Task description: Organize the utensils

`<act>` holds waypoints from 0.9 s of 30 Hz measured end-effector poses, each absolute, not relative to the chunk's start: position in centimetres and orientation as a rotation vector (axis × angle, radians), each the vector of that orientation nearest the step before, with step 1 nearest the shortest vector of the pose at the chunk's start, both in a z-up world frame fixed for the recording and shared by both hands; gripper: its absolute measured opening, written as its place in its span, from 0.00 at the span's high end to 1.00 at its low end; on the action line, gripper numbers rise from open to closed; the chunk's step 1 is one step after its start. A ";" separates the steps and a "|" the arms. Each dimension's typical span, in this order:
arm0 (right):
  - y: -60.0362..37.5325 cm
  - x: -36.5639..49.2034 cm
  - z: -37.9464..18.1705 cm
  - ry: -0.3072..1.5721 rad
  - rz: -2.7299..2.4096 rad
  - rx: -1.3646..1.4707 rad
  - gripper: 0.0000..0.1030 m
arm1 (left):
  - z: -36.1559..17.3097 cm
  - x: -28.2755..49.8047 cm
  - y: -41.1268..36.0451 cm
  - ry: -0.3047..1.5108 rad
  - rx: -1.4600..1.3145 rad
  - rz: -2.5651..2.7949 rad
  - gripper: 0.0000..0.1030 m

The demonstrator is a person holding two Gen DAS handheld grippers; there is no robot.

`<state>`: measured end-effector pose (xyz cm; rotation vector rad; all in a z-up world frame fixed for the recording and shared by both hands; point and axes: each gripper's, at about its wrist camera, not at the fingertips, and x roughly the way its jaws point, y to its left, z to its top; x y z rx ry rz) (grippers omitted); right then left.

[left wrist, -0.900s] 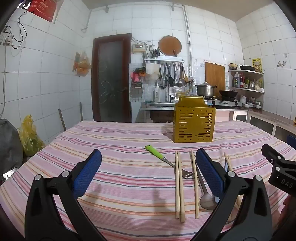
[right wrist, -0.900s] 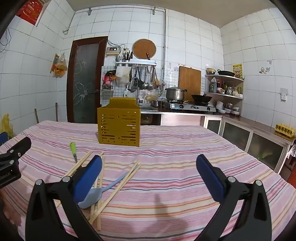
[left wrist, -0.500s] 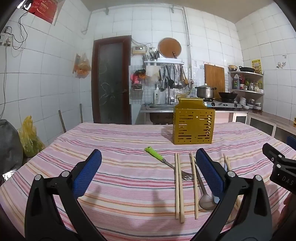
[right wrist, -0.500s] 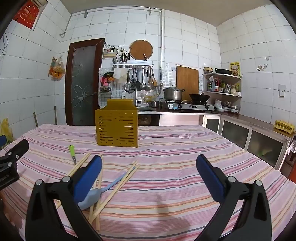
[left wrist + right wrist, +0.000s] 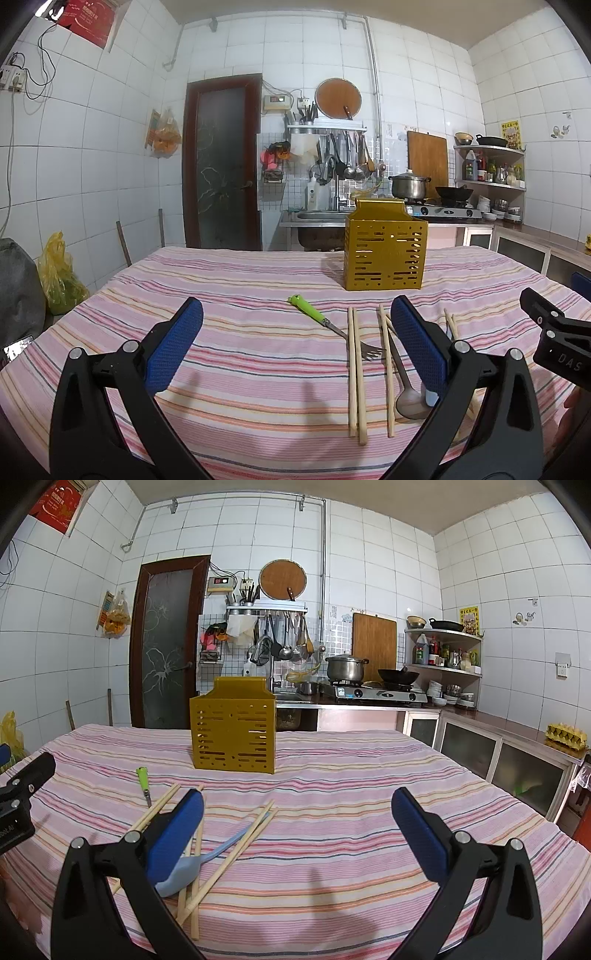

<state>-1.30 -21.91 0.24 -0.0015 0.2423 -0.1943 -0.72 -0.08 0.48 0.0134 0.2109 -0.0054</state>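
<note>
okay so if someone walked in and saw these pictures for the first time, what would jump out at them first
Probably the yellow slotted utensil holder, standing upright near the middle of the pink striped tablecloth. In front of it lie loose utensils: a green-handled fork, several wooden chopsticks and a spoon, none yet in the holder. In the foreground, the left gripper and right gripper stand open with blue pads, holding nothing.

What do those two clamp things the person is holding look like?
Both match. The left tool and the right tool each have two black plastic arms with silver rivets, tipped with ribbed blue pads. White letters, partly cut off, mark the right tool's side in the left wrist view.
</note>
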 end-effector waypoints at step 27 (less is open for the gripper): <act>-21.9 -1.3 0.3 0.243 -0.196 -0.008 0.04 | 0.6 -1.0 0.0 0.193 0.018 -0.024 0.05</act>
